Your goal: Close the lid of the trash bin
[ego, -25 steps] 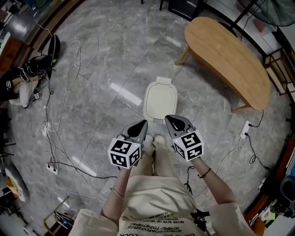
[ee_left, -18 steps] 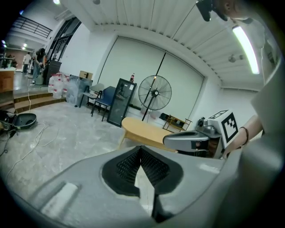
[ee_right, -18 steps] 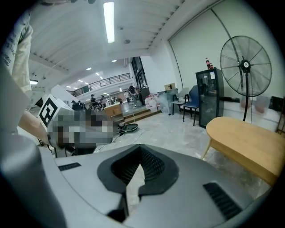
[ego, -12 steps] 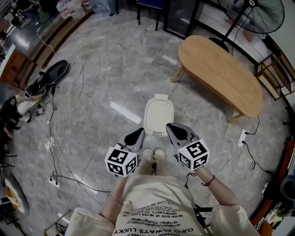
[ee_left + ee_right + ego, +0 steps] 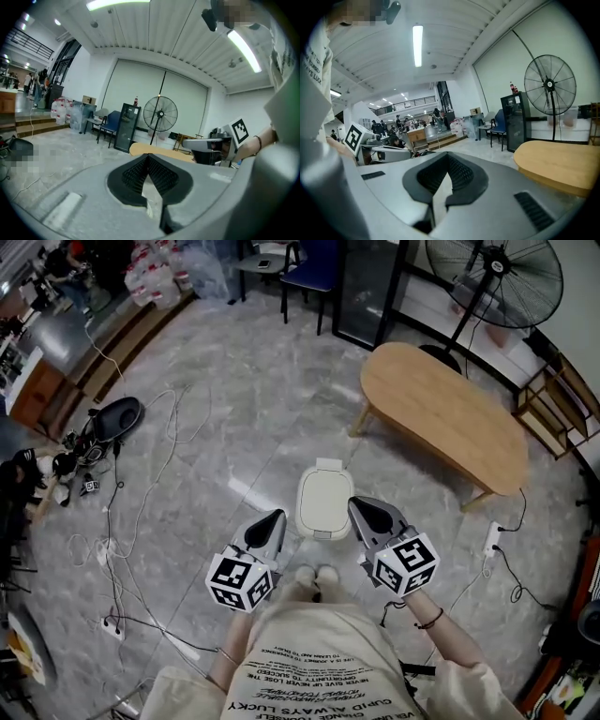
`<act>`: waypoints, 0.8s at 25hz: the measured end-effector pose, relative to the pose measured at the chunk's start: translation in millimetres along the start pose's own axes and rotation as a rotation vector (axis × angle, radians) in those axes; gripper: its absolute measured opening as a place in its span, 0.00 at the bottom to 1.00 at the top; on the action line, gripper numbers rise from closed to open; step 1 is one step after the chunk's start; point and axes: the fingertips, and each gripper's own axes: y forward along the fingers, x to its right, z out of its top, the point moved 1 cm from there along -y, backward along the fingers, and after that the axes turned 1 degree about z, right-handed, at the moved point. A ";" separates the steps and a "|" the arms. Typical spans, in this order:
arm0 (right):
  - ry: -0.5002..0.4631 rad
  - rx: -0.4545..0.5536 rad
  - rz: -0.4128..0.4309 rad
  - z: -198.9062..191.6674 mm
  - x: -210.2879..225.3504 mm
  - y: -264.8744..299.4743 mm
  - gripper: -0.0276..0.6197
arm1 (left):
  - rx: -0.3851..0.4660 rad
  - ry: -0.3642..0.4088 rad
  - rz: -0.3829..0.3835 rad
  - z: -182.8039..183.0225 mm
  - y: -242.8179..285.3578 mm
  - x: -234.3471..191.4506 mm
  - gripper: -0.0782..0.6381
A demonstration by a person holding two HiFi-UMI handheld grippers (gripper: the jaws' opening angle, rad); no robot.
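Observation:
A cream trash bin point(image 5: 324, 502) stands on the grey stone floor with its lid down flat. Both grippers hang above the floor on the near side of it, apart from it. My left gripper point(image 5: 275, 517) is shut and holds nothing; its tip lies to the bin's lower left. My right gripper point(image 5: 357, 506) is shut and empty too, just off the bin's right edge. In the left gripper view the left gripper point(image 5: 148, 155) points out across the room, and so does the right gripper point(image 5: 448, 154) in its own view. The bin is hidden in both gripper views.
A long wooden table point(image 5: 441, 414) stands behind and to the right of the bin, with a standing fan point(image 5: 494, 277) beyond it. Cables point(image 5: 141, 521) trail over the floor at the left. A power strip point(image 5: 493, 538) lies at the right. The person's shoes point(image 5: 317, 576) are just before the bin.
Both grippers have risen away from the bin, still shut. The head view has pulled back and up, so the bin looks smaller and more of the room shows.

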 end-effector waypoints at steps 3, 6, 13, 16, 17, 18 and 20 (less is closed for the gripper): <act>0.004 0.042 -0.009 14.8 1.7 -5.8 0.05 | 0.032 0.009 0.026 11.7 -6.6 -6.1 0.14; 0.011 0.087 -0.025 27.6 3.8 -12.7 0.05 | 0.066 0.017 0.054 21.4 -14.4 -12.8 0.14; 0.025 0.173 -0.067 48.6 16.9 -30.1 0.05 | 0.139 0.035 0.113 40.6 -27.3 -23.0 0.14; 0.035 0.199 -0.081 53.7 20.7 -36.3 0.05 | 0.164 0.042 0.136 47.8 -33.2 -26.2 0.14; 0.040 0.203 -0.089 54.8 22.0 -38.2 0.05 | 0.171 0.044 0.144 49.3 -34.9 -27.1 0.14; 0.043 0.205 -0.099 55.5 23.3 -39.9 0.05 | 0.177 0.045 0.150 50.4 -36.4 -27.9 0.14; 0.039 0.207 -0.113 56.3 25.1 -42.2 0.05 | 0.184 0.048 0.162 51.4 -38.7 -29.2 0.14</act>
